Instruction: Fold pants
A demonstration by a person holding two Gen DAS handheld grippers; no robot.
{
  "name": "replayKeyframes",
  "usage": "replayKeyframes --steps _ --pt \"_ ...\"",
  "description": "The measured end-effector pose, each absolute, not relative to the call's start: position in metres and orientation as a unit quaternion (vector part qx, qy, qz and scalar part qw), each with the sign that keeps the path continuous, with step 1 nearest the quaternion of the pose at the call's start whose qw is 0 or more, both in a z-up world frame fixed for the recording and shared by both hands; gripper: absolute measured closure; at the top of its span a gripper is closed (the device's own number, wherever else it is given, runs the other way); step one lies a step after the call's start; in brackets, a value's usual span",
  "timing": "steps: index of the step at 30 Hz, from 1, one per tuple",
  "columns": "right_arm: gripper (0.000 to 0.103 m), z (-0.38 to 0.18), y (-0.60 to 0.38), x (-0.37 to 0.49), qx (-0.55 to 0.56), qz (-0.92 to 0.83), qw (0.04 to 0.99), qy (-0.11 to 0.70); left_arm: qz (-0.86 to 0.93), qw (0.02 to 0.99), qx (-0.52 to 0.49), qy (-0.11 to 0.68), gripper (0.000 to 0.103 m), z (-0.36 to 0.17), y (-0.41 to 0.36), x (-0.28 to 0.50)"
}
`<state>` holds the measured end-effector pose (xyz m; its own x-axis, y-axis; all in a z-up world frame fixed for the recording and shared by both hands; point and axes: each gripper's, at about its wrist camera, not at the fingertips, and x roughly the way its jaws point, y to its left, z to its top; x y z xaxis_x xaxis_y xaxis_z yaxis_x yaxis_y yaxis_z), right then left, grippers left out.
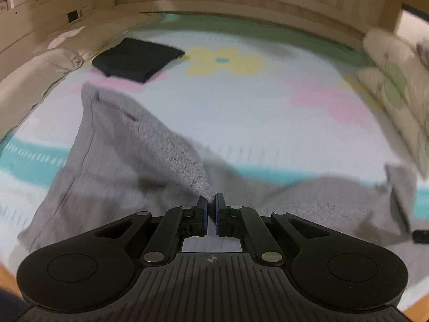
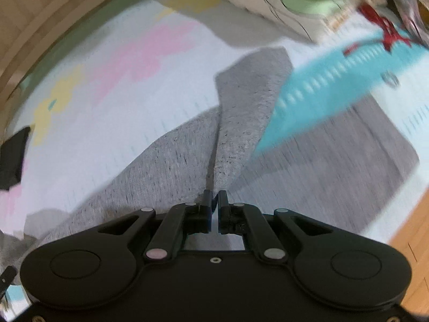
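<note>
From the left wrist camera, we saw our left gripper [image 1: 211, 201] clamped shut on a pinched edge of the grey knitted cotton pants [image 1: 120, 155], which rose in a taut ridge from the pale bedspread printed with pink and yellow flowers and a turquoise band [image 1: 241, 102]. The cloth was held at an edge, we judged, so that it could be carried over as one fold. A flat-folded black garment [image 1: 136, 59] lay well apart near the wooden bed frame [image 1: 214, 2], and a cream cushion with green leaf print [image 1: 394, 80] sat at the right. No container showed here.

From the right wrist camera, our right gripper [image 2: 214, 197] was likewise closed on the grey pants' fabric, a raised flap standing up from its fingertips while the rest lay spread on the bedspread. The frames were blurred. Bare wooden floor [image 2: 413, 230] showed at the right. Again, we saw no container.
</note>
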<state>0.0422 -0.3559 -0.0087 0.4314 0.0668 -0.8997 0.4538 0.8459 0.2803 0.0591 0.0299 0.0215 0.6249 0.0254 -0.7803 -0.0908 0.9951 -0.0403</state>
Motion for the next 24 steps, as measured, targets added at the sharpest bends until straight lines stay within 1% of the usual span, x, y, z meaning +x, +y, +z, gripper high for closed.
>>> replayKeyframes --steps 4,8,9,10,11,12,13,14,15,16,20,24 --pt "0.097 -0.027 -0.351 0.01 0.213 -0.144 0.804 0.536 0.029 0.887 -0.022 0.46 0.098 -0.004 0.026 0.038" --pt "0.097 -0.043 -0.361 -0.004 0.226 -0.147 0.795 0.544 0.033 0.875 0.006 0.483 0.098 -0.03 0.02 0.037" --pt "0.093 -0.045 -0.367 -0.006 0.229 -0.149 0.797 0.539 0.036 0.87 0.006 0.491 0.098 -0.036 0.02 0.04" --pt "0.084 -0.043 -0.37 -0.007 0.232 -0.152 0.799 0.533 0.036 0.865 0.003 0.501 0.098 -0.042 0.021 0.044" --pt "0.081 -0.041 -0.372 -0.009 0.233 -0.155 0.801 0.529 0.036 0.859 -0.001 0.51 0.098 -0.048 0.021 0.048" --pt "0.075 -0.037 -0.376 -0.008 0.238 -0.161 0.803 0.521 0.035 0.857 -0.002 0.515 0.098 -0.052 0.022 0.052" --pt "0.063 -0.034 -0.379 -0.006 0.242 -0.165 0.806 0.515 0.037 0.856 -0.001 0.515 0.098 -0.054 0.021 0.057" --pt "0.055 -0.03 -0.382 -0.001 0.244 -0.169 0.81 0.506 0.04 0.857 0.0 0.514 0.098 -0.054 0.021 0.06" --pt "0.042 -0.028 -0.384 0.004 0.243 -0.173 0.814 0.499 0.041 0.857 0.003 0.513 0.098 -0.053 0.019 0.063" --pt "0.034 -0.023 -0.385 0.012 0.239 -0.179 0.819 0.49 0.041 0.858 0.007 0.512 0.098 -0.053 0.019 0.067" --pt "0.034 -0.015 -0.379 0.052 0.2 -0.197 0.839 0.466 0.044 0.859 0.006 0.51 0.098 -0.053 0.017 0.076" --pt "0.034 -0.02 -0.361 0.099 0.148 -0.208 0.85 0.46 0.044 0.86 0.008 0.509 0.098 -0.053 0.016 0.081"
